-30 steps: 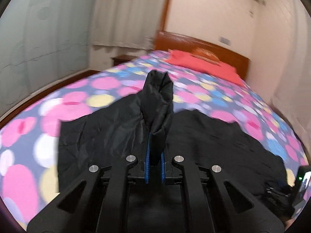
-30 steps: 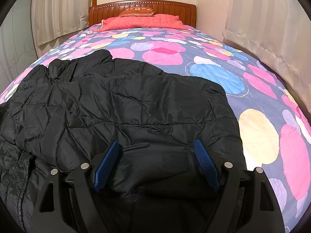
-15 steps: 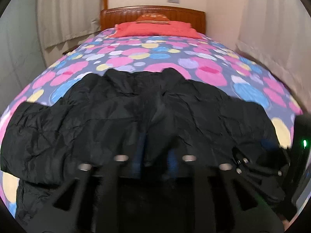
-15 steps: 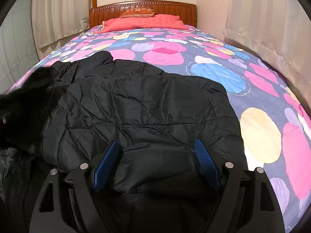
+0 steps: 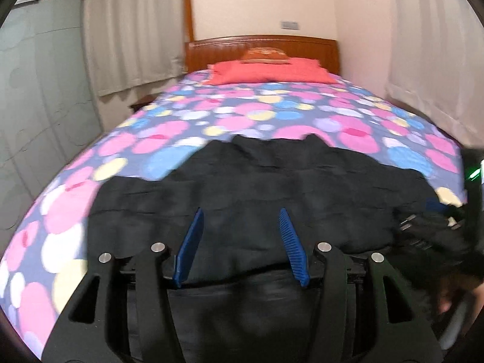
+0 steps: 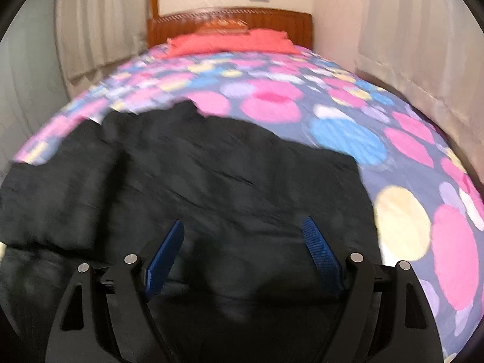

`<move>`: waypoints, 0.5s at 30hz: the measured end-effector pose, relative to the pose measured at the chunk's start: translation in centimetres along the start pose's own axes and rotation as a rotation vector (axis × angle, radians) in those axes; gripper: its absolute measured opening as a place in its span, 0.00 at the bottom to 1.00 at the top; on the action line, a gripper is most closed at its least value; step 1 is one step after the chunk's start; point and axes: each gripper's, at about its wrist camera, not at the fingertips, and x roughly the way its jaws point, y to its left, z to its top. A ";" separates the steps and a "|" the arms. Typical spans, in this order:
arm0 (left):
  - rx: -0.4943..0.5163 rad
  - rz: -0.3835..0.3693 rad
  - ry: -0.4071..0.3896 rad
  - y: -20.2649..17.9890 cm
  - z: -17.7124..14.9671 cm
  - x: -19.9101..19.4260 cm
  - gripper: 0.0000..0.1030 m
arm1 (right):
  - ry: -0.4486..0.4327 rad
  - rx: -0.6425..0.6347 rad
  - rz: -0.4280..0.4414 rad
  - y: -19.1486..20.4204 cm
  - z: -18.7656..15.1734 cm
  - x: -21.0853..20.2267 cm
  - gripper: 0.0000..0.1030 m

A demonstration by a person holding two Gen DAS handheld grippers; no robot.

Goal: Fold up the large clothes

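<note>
Left wrist view. Black quilted jacket (image 5: 272, 187) spread flat across the near end of the bed (image 5: 272, 112), on the spotted bedspread, collar edge toward the headboard (image 5: 260, 48) and red pillows (image 5: 266, 72). Left gripper (image 5: 240, 220) above the near hem, blue fingers (image 5: 190, 242) parted, having just been opening; nothing pinched between them, only jacket surface lying beneath. Along the left side, an upper layer with an irregular edge over a lower one, read as a sleeve or side panel already laid inward. At far right, part of the second tool and a person's hand (image 5: 447, 299), blurred. Curtains (image 5: 133, 30) and a glass door at left.

Right wrist view. Same jacket (image 6: 211, 187), heavily motion-blurred, filling the lower left and centre of the frame. Right gripper (image 6: 243, 236) over the near right portion of the garment, fingers (image 6: 320, 251) spread wide and released, no fabric caught. Right edge of the jacket ending just short of a pale yellow spot on the bedspread.

Progress, as a judgement. Early to middle stage: garment flattened, one side apparently turned in, both tools free. Remaining: right side or sleeve inward, then folds bringing hem toward collar for a compact bundle. Exact layering on the right not discernible through blur.
</note>
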 end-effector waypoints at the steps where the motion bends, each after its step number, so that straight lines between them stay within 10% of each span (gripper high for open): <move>1: -0.007 0.013 0.001 0.9 0.0 0.0 0.51 | -0.003 0.002 0.044 1.4 0.7 -0.4 0.78; 8: -0.119 0.098 0.052 7.8 -0.7 1.0 0.51 | 0.093 -0.038 0.184 8.8 2.0 2.9 0.77; 11: -0.130 0.115 0.060 9.3 -1.1 1.3 0.52 | 0.149 -0.074 0.256 11.3 1.4 4.3 0.25; 15: -0.160 0.111 0.059 10.7 -1.1 1.5 0.58 | 0.047 -0.128 0.205 11.2 2.2 2.0 0.16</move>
